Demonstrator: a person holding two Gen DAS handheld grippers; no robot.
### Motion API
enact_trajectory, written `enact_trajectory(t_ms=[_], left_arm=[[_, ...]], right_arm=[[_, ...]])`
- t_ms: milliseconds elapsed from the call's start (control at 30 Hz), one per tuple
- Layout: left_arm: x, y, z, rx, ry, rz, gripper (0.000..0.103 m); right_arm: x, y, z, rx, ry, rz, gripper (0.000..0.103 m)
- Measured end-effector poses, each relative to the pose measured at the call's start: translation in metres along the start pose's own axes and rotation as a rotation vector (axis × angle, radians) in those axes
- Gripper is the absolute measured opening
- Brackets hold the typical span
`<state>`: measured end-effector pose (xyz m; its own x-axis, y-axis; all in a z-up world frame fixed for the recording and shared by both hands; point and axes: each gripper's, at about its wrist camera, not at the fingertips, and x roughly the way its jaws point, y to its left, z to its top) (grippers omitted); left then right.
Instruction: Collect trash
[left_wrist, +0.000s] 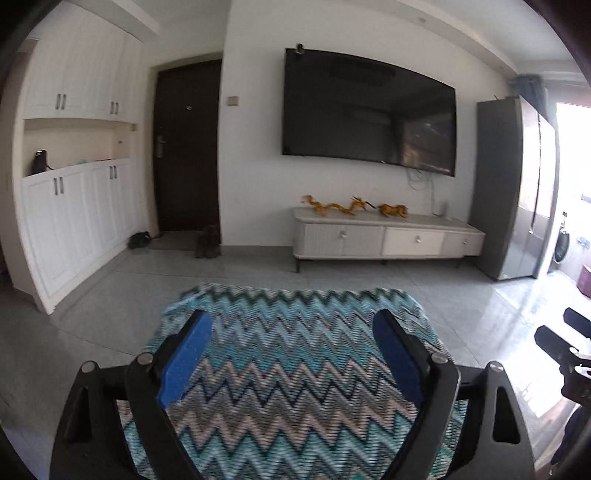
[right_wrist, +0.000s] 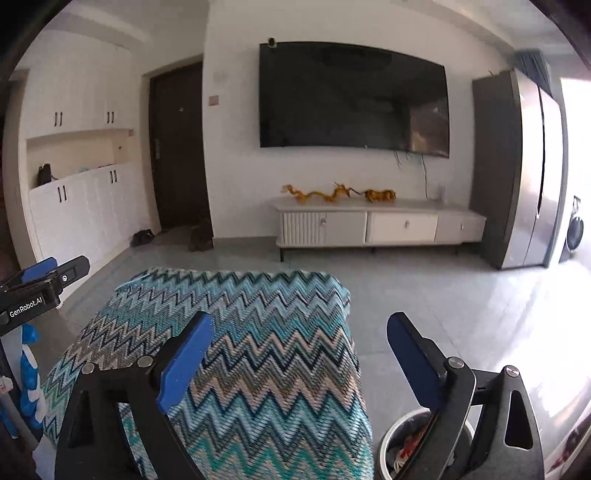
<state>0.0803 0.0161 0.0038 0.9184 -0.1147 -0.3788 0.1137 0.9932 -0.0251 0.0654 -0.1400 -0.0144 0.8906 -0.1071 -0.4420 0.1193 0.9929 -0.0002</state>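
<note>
My left gripper (left_wrist: 291, 325) is open and empty, held above a surface covered with a teal zigzag cloth (left_wrist: 291, 369). My right gripper (right_wrist: 299, 328) is open and empty over the right edge of the same cloth (right_wrist: 236, 332). A white trash bin (right_wrist: 402, 443) with scraps inside stands on the floor at the lower right, partly hidden behind my right finger. The left gripper shows at the left edge of the right wrist view (right_wrist: 55, 273). The right gripper shows at the right edge of the left wrist view (left_wrist: 569, 332). No loose trash shows on the cloth.
A wall TV (left_wrist: 369, 110) hangs above a low white cabinet (left_wrist: 388, 236) with golden figurines (left_wrist: 354, 208). A grey fridge (left_wrist: 509, 184) stands right, white cupboards (left_wrist: 74, 184) and a dark door (left_wrist: 184, 147) left. Shoes (left_wrist: 138, 240) lie by the door. A blue-white object (right_wrist: 29, 376) stands beside the cloth.
</note>
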Motion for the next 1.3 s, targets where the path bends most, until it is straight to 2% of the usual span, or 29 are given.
enact_trajectory(t_ms=[100,400,867,1300], left_arm=[[-0.007,0.010,-0.001,-0.001,-0.019,0.026,0.092],[-0.017,0.017,0.000,-0.010,-0.056,0.038,0.093],[-0.028,-0.002,-0.004,0.019,-0.100,0.075,0.101],[-0.036,-0.007,-0.007,0.021,-0.140,0.119,0.103]], right_arm=[[-0.004,0.011,0.001,-0.003,-0.015,-0.012,0.101],[-0.008,0.021,0.001,-0.011,-0.031,-0.055,0.101],[-0.025,0.007,0.000,-0.018,-0.078,-0.127,0.102],[-0.024,0.003,-0.001,-0.002,-0.075,-0.141,0.102]])
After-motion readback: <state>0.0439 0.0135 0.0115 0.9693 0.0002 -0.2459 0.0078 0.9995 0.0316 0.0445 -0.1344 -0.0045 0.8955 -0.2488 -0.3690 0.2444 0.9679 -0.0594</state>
